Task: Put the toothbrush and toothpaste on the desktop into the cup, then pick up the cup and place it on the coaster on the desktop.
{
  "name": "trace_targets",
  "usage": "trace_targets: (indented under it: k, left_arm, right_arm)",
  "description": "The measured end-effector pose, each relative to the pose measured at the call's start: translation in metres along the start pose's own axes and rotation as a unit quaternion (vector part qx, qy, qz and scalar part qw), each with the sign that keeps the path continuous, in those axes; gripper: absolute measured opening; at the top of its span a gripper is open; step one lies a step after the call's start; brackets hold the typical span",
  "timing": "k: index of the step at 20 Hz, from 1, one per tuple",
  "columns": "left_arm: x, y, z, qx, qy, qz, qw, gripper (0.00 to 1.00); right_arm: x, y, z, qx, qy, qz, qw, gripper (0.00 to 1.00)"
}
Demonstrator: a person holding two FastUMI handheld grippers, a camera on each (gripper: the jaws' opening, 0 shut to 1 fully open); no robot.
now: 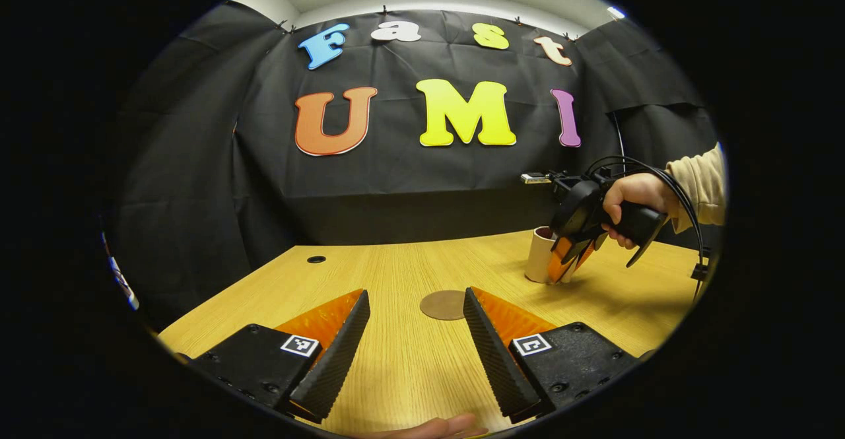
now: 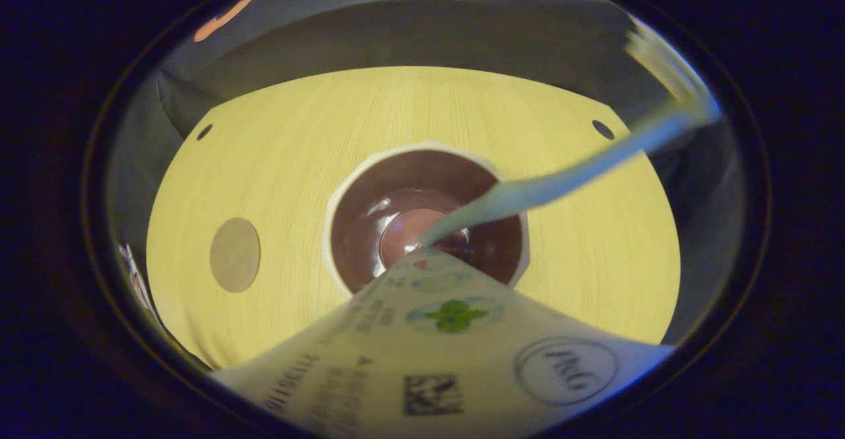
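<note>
Left tongs (image 1: 416, 340) spread wide over the counter (image 1: 396, 360), gripping nothing, coaster (image 1: 443, 305) just beyond. Farther off, right tongs (image 1: 573, 254) above the cup (image 1: 541, 257); grip state impossible to tell. Toothpaste (image 2: 449, 353) tipping into the cup, toothbrush (image 2: 541, 188) leaning inside

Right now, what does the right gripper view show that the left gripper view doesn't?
The right gripper view alone looks down into the cup, with the toothbrush leaning inside and the toothpaste pointing in. The left gripper view alone has the left claw, open, and the right claw beside the cup. Both share cup, coaster and desk.
</note>
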State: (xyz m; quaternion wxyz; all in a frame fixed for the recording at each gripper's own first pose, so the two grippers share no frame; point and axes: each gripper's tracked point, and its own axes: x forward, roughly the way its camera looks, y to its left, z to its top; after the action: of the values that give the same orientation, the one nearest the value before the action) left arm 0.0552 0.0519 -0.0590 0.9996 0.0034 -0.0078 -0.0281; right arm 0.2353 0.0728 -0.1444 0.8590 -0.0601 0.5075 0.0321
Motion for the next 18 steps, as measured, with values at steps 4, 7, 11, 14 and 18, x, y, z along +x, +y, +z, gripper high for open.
trace_targets:
  k: [4, 7, 11, 14, 18]
  left_arm:
    - [-0.001, 0.0, -0.001, -0.013, 0.001, 0.0, 1.0, 0.91]
    - [-0.006, 0.005, -0.006, -0.031, 0.003, 0.006, 0.999, 0.91]
    - [-0.022, 0.018, -0.001, -0.032, -0.012, 0.015, 0.999, 0.91]
    - [-0.036, 0.025, 0.007, -0.02, -0.031, 0.018, 0.999, 0.91]
    - [-0.051, 0.024, 0.008, -0.014, -0.047, 0.01, 0.999, 0.91]
  right_arm:
    - [-0.003, -0.001, 0.008, -0.002, -0.025, -0.006, 1.0, 0.84]
    - [-0.005, 0.003, 0.015, -0.005, -0.043, 0.006, 0.999, 0.84]
    - [-0.01, 0.008, 0.022, -0.029, -0.059, 0.015, 0.998, 0.85]
    - [-0.015, 0.019, 0.023, -0.054, -0.06, 0.023, 0.996, 0.85]
    - [-0.007, 0.035, 0.015, -0.095, -0.041, 0.036, 0.994, 0.85]
